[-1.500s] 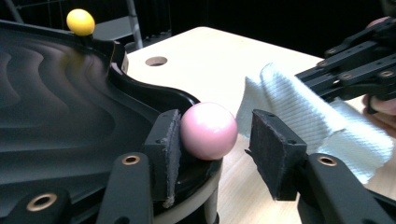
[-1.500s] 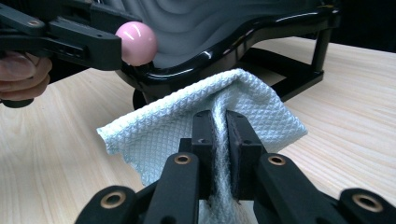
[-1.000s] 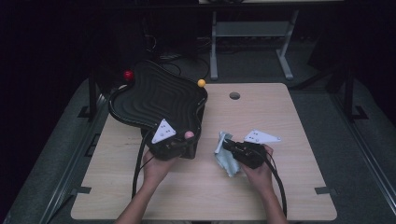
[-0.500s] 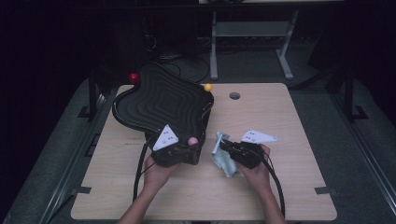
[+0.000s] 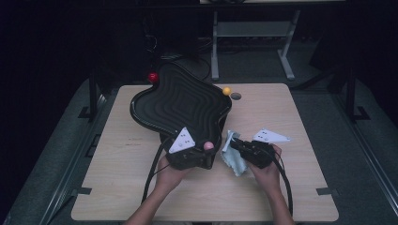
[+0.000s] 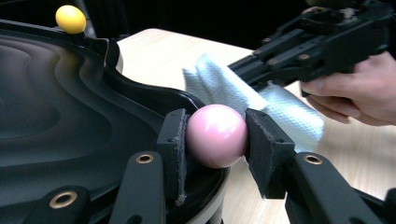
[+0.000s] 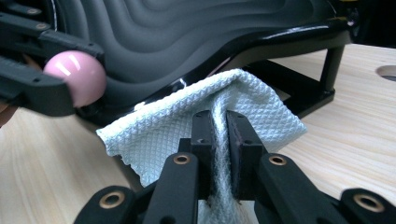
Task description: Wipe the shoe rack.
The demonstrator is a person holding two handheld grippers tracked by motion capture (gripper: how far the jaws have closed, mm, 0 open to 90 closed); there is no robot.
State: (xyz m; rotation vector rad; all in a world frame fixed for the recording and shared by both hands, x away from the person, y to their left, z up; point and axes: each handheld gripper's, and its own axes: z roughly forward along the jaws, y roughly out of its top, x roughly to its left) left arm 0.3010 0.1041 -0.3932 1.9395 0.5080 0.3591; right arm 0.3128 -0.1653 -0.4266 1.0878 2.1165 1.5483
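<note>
A black tray (image 5: 180, 105) with a wavy ridged top stands on the wooden table (image 5: 122, 178), with ball knobs on its rim. My left gripper (image 6: 216, 142) is shut on the pink ball (image 6: 216, 133) at the tray's near corner, one pad on each side. In the high view the left gripper (image 5: 206, 150) sits at that pink ball (image 5: 208, 145). My right gripper (image 7: 219, 123) is shut on a pale blue waffle cloth (image 7: 177, 123), whose fold rests against the tray's edge (image 7: 261, 39). From above, the right gripper (image 5: 234, 142) holds the cloth (image 5: 232, 159) just right of the pink ball.
A red ball (image 5: 152, 77) marks the tray's far left corner and a yellow ball (image 5: 226, 91) its far right corner. A round hole (image 5: 236, 96) is cut in the table beside the yellow ball. Metal frame legs (image 5: 286, 61) stand beyond the table.
The tray has shifted to the right across the table together with my left gripper on the pink ball. The right gripper and its cloth have stayed almost in place.
</note>
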